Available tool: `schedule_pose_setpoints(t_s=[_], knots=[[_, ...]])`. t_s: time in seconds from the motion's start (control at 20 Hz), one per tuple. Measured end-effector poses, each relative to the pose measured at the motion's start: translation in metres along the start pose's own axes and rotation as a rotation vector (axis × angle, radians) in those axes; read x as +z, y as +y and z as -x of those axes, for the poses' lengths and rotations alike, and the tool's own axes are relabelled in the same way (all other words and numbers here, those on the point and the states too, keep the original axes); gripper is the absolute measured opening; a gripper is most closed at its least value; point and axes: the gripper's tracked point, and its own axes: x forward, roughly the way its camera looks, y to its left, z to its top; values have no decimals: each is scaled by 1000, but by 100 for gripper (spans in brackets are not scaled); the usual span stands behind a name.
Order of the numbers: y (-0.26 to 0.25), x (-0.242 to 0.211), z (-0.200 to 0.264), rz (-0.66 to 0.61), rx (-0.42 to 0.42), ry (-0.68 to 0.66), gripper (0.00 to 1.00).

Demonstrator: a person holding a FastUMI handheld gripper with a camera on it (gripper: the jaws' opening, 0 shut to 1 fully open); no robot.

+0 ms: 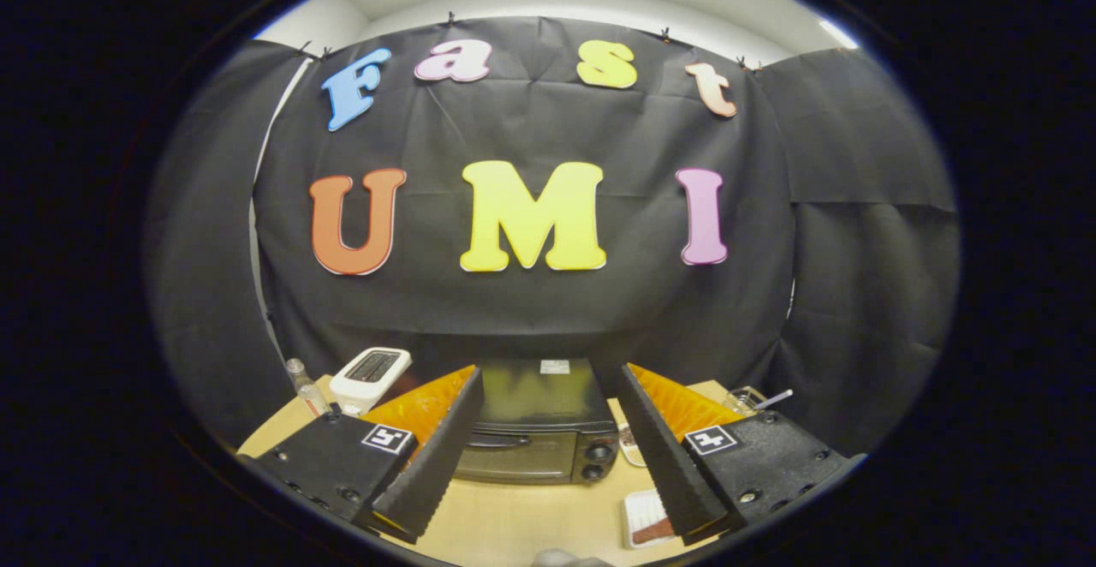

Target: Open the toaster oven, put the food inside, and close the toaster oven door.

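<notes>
- Two fingers of the claw (548,447) stand wide apart with nothing between them but air; it holds nothing and hangs above the near part of the tabletop (514,520).
- Framed in the gap between the fingers, a little beyond their tips, sits the toaster oven (535,430), dark and boxy, its front facing the claw. That square-on aim looks deliberate: it lines the fingers up with the door.
- The toaster oven door (514,457) appears shut, flush with the body, and its handle (498,441) runs across the top of the door. Two knobs (593,461) sit one above the other at the door's right.
- A small tray of food (646,520) lies on the tabletop just inside the right finger, near the claw and in front of the oven's right side, handy for a short carry once the door is down. What the food is I cannot tell.
- Another small item (631,445) lies just right of the oven, partly hidden by the right finger.
- A white pop-up toaster (370,376) and a clear bottle (303,387) stand left of the oven, behind the left finger; a glass with a straw (753,400) stands at the right. None looks to be part of the job.
- Judged from this, the task is at its start: door not yet opened, food still outside.
</notes>
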Motion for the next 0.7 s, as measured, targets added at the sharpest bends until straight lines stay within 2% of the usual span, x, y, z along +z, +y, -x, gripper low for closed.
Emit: schedule_pose_setpoints(t_s=[0.4, 0.7], knots=[[61, -73, -81, 8, 0, 77, 100], [66, -117, -118, 25, -33, 150, 100]])
